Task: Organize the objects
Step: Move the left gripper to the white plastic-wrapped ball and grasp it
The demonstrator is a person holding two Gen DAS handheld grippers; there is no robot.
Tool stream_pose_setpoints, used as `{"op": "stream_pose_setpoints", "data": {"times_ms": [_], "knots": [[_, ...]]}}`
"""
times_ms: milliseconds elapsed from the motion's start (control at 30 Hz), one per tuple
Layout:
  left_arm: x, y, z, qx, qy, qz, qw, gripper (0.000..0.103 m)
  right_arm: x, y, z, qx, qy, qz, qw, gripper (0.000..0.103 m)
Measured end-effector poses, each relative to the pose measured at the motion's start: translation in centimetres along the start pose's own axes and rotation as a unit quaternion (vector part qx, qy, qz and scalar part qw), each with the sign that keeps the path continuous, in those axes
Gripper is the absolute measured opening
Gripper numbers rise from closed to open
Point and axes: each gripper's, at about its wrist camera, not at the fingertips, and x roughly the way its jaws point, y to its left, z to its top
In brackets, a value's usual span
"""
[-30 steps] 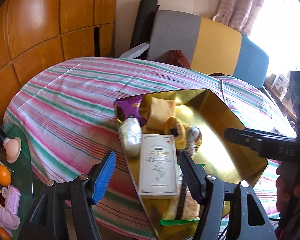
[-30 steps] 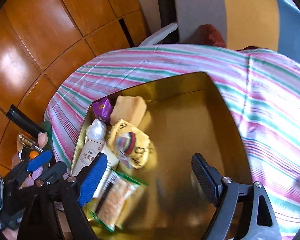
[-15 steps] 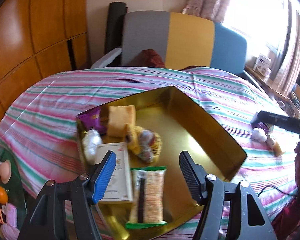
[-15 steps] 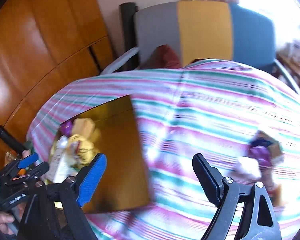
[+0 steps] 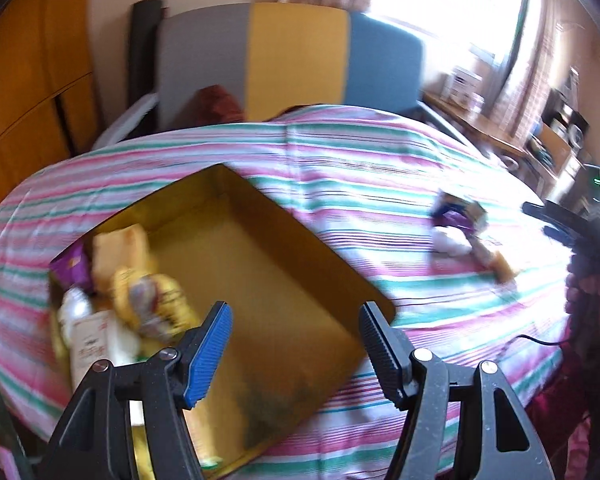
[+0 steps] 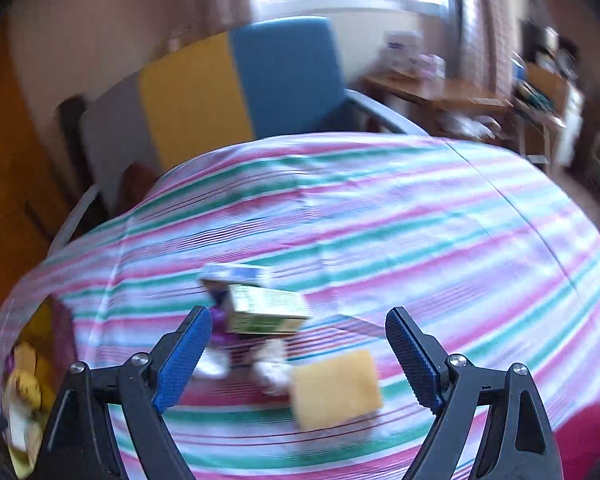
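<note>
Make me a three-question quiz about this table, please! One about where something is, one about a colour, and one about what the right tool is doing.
1. Where does the yellow sponge-like block lie?
A. inside the gold box
B. on the striped cloth
C. on the chair

2. What colour is the inside of the box?
A. gold
B. white
C. black

3. How is the right tool?
A. shut on a packet
B. shut on nothing
C. open, holding nothing

Answers: 1 B, the block rests on the striped cloth near the small carton. 2 A, its walls and floor shine gold. 3 C, its fingers stand wide apart with only cloth and loose items between them.
</note>
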Motion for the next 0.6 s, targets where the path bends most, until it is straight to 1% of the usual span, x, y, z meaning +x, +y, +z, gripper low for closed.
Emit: {"op": "stream_pose_setpoints", "data": {"times_ms": [33, 67, 133, 200, 267, 333, 467, 600], "knots": [[0.3, -1.0, 0.3, 0.011, 0.002, -0.007, 0.9999, 0.067, 0.5, -1.3, 0.1, 0.030, 0.013, -0.005, 0.999, 0.089], [0.6, -1.9, 0.6, 0.020, 0.004, -0.012, 0.9997, 0.067, 0.7, -2.2, 0.2, 0.060, 0.016, 0.004, 0.998, 0.089], [1.5, -3.6, 1.2, 0.032, 0.012, -0.025, 0.9991, 0.067, 0.7, -3.4, 0.5, 0.088, 0.007, 0.014, 0.996, 0.089], [2.6, -5.6, 1.7, 0.044, 0.019, -0.042, 0.9980, 0.067, 0.8, -3.8, 0.4, 0.099, 0.011, 0.012, 0.995, 0.089], [3.5, -7.2, 2.2, 0.053, 0.026, -0.054, 0.9968, 0.067, 0.8, -4.2, 0.4, 0.113, 0.016, 0.022, 0.993, 0.089], [4.5, -8.8, 2.6, 0.062, 0.033, -0.073, 0.9949, 0.066, 0.8, -4.3, 0.3, 0.119, 0.017, 0.022, 0.993, 0.089], [6.9, -11.5, 3.3, 0.076, 0.047, -0.086, 0.9923, 0.066, 1.1, -4.4, 0.2, 0.130, 0.023, 0.032, 0.991, 0.090], [9.3, -13.4, 4.0, 0.076, 0.066, -0.098, 0.9901, 0.066, 1.3, -4.6, 0.0, 0.135, 0.034, 0.040, 0.989, 0.091]]}}
